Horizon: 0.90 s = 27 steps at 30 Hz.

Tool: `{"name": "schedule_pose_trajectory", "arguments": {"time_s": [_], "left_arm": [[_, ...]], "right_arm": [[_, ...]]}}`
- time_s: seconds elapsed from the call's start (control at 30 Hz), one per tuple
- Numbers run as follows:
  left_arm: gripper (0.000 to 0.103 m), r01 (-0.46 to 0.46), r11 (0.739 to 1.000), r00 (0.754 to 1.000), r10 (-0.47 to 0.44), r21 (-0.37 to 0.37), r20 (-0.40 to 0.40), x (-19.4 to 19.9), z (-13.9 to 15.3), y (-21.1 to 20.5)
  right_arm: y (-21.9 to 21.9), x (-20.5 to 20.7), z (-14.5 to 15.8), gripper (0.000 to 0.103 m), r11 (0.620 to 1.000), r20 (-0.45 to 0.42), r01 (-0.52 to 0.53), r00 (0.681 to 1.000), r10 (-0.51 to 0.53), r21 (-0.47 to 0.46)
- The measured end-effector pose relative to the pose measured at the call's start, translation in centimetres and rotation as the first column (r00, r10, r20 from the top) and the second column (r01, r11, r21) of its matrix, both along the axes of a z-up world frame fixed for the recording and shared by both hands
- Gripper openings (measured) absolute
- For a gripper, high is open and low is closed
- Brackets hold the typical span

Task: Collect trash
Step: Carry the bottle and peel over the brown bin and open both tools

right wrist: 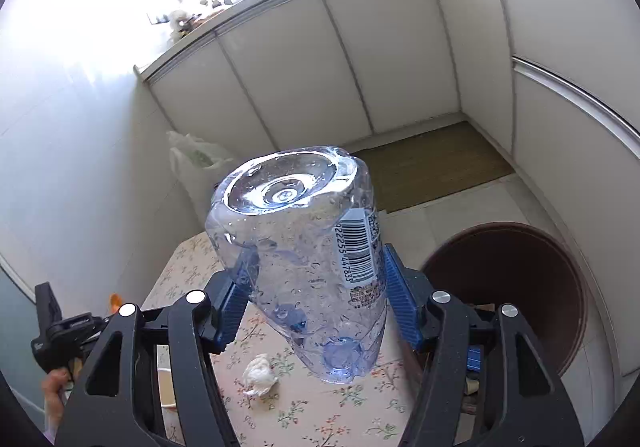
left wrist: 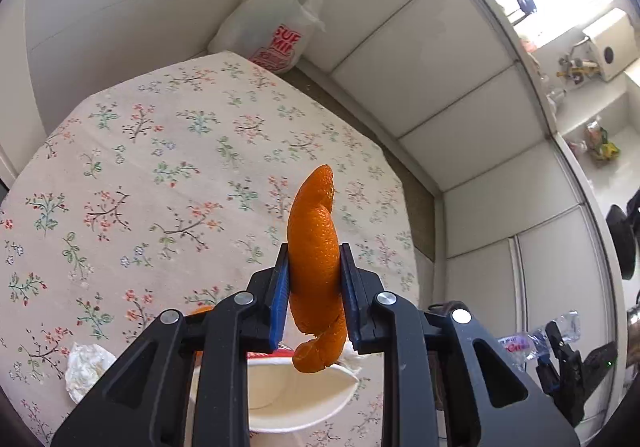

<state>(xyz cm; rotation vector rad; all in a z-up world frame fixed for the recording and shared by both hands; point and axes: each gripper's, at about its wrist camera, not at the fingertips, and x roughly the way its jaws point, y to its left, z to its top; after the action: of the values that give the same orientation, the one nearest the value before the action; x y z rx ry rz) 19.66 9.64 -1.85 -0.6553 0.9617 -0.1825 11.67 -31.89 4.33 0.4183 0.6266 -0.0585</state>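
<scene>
Orange peel (left wrist: 316,247), a curled strip, is clamped between the blue pads of the left gripper (left wrist: 315,287), lifted clear above the flowered table (left wrist: 120,167). It looks light, limp and a little greasy, so a pinch across its thick middle, as here, seems the safest hold; the loose tail hanging below the jaws could tear or swing.

Just beneath that gripper sits a white paper cup (left wrist: 288,395), thin-walled and probably easy to crush, best taken by the rim. Below and to its left lies a crumpled tissue (left wrist: 86,369), soft and nearly weightless, which any firm pinch should catch.

Gripped by the right gripper (right wrist: 316,295) around its body is a clear plastic bottle (right wrist: 296,239), base pointing away, droplets inside. It appears empty, light and slick, with walls that would dent under pressure.

Far ahead of the left gripper, a white plastic bag (left wrist: 276,19) stands beyond the table's far edge, likely the destination.
</scene>
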Motion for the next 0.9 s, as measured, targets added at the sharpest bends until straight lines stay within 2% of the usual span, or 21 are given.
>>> {"name": "schedule_pose_trajectory", "arguments": {"time_s": [0.13,0.27,0.33,0.47,0.67,0.8,0.9], "left_arm": [[0.024,0.059,0.998,0.998,-0.058,-0.009,0.032,-1.0,1.2,-2.2],[0.024,0.116,0.993,0.992,-0.116,0.006,0.042,-1.5,1.6,-4.3],[0.024,0.138,0.990,0.989,-0.138,0.011,0.043,-1.8,1.4,-5.2],[0.024,0.189,0.982,0.982,-0.189,0.004,0.028,-2.5,1.0,-7.1],[0.024,0.271,0.961,0.962,-0.272,-0.053,-0.013,-2.8,-0.8,-12.7],[0.024,0.302,0.942,0.949,-0.311,-0.148,-0.044,-2.1,-2.4,-17.6],[0.024,0.335,0.916,0.929,-0.360,-0.219,-0.085,-1.3,-3.7,-22.2]], "right_arm": [[-4.7,-0.5,-0.7,0.059,0.988,-0.013,0.153,0.988,-0.153,0.006],[-9.3,-1.4,-2.1,0.063,0.954,-0.069,0.295,0.954,-0.291,0.052],[-11.2,-2.3,-2.4,0.085,0.930,-0.080,0.356,0.934,-0.350,0.091],[-13.9,-4.5,-2.1,0.096,0.885,-0.069,0.440,0.898,-0.435,0.153],[-15.7,-6.5,-1.9,0.096,0.830,-0.085,0.510,0.859,-0.505,0.225],[-16.9,-7.9,-1.9,0.096,0.796,-0.082,0.529,0.844,-0.530,0.294],[-17.6,-8.9,-2.1,0.096,0.768,-0.082,0.536,0.834,-0.545,0.350]]}}
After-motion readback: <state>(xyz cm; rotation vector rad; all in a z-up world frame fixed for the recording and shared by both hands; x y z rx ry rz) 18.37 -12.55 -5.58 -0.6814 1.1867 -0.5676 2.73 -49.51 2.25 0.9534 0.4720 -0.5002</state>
